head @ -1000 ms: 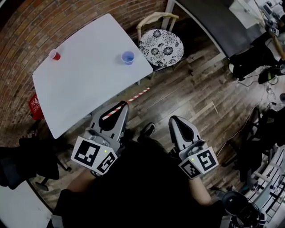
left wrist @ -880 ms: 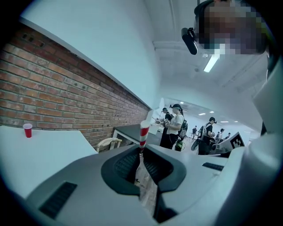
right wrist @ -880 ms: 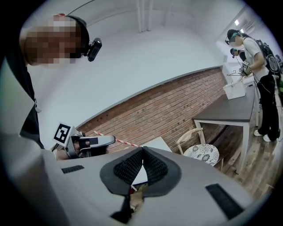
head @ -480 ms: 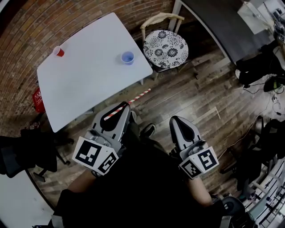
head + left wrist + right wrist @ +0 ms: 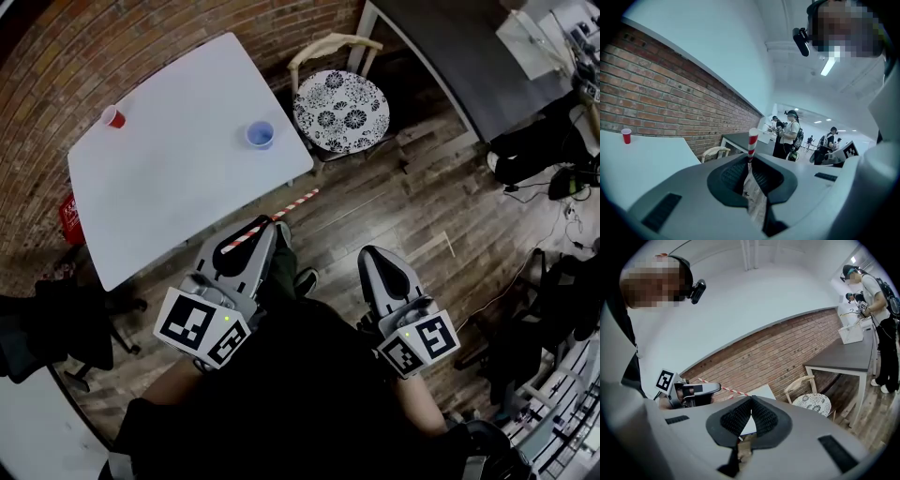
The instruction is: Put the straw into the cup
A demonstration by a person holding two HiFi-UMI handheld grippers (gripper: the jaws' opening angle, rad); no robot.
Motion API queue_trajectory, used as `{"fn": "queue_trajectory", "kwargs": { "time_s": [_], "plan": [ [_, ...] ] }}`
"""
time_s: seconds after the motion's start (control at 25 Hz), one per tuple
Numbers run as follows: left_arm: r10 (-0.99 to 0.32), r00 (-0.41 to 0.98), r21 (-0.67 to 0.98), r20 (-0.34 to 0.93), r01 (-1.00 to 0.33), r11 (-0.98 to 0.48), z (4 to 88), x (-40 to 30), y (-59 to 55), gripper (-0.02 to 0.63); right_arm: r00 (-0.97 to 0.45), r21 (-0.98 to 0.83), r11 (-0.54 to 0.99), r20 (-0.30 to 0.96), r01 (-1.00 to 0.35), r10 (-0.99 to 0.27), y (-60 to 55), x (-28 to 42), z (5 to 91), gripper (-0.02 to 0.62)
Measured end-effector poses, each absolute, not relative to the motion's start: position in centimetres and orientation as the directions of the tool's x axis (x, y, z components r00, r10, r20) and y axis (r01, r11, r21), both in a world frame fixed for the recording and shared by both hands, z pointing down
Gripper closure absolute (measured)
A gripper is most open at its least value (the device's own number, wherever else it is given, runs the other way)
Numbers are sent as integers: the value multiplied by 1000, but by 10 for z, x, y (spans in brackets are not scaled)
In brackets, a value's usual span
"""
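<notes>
A red-and-white striped straw (image 5: 277,215) is clamped in my left gripper (image 5: 257,229), its long end sticking out to the right over the wooden floor. In the left gripper view the straw (image 5: 752,141) stands up between the shut jaws. A blue cup (image 5: 260,135) stands near the right edge of the white table (image 5: 169,187), well ahead of the left gripper. A red cup (image 5: 113,117) sits at the table's far left corner. My right gripper (image 5: 376,256) hangs over the floor with its jaws shut on nothing.
A chair with a floral cushion (image 5: 341,99) stands right of the table, close to the blue cup. A dark table (image 5: 441,56) is at the upper right. A brick wall (image 5: 56,56) runs behind the white table. Several people (image 5: 790,136) stand far off.
The table and cups have shifted slightly left and down in the head view as the camera moved. Both grippers keep their pose, and the straw stays in the left one.
</notes>
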State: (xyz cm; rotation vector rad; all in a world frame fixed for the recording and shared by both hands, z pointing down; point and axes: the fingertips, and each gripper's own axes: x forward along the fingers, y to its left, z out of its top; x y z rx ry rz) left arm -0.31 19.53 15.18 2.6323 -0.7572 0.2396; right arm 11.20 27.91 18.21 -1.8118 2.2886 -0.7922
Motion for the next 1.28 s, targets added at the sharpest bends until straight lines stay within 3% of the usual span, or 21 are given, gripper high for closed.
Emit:
{"fn": "queue_trajectory", "kwargs": {
  "time_s": [0.56,1.28],
  "plan": [
    [-457,849,362,267,-528,-768,163,21,76,568,-288,-445,140,286,-884,-914,160,131,190,568],
    [-473,825,454,308,-565,-689,202,-24,-29,568,-346,-410,178,383,-894,-856,41,96,203,568]
  ]
}}
